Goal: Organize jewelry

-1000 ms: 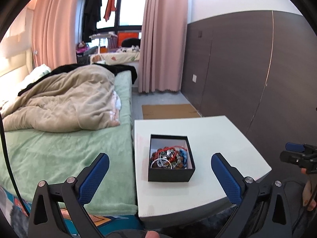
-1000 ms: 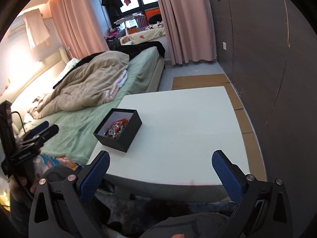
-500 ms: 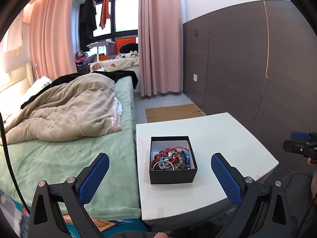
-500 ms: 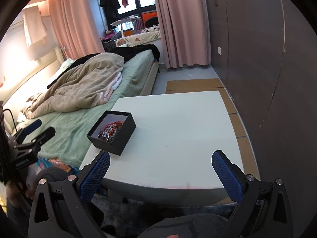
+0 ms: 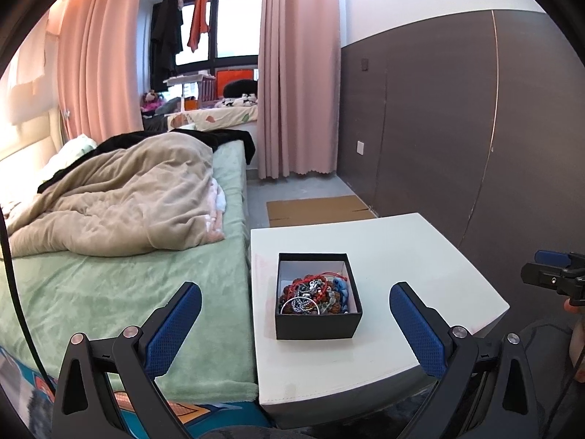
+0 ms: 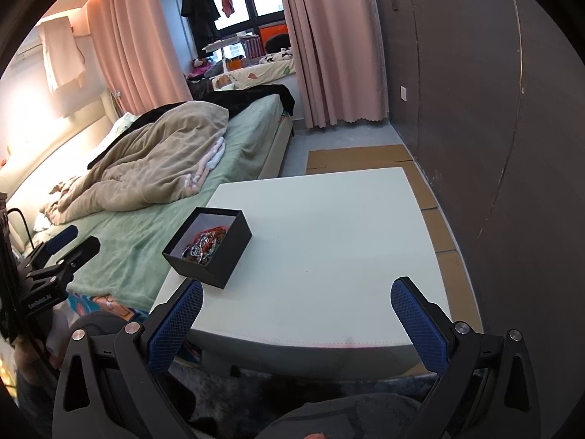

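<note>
Ease spread, empty left tongs down onto tangled bracelets in black box at twelve o'clock, right tongs wide, idle.

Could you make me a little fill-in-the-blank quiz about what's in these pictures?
1. The jewelry lies in a small ____ box.
2. The box sits on a white ____ beside the bed.
3. Both the left gripper and the right gripper are ____, holding nothing.
4. The curtains are ____.

Missing words: black; table; open; pink
</note>
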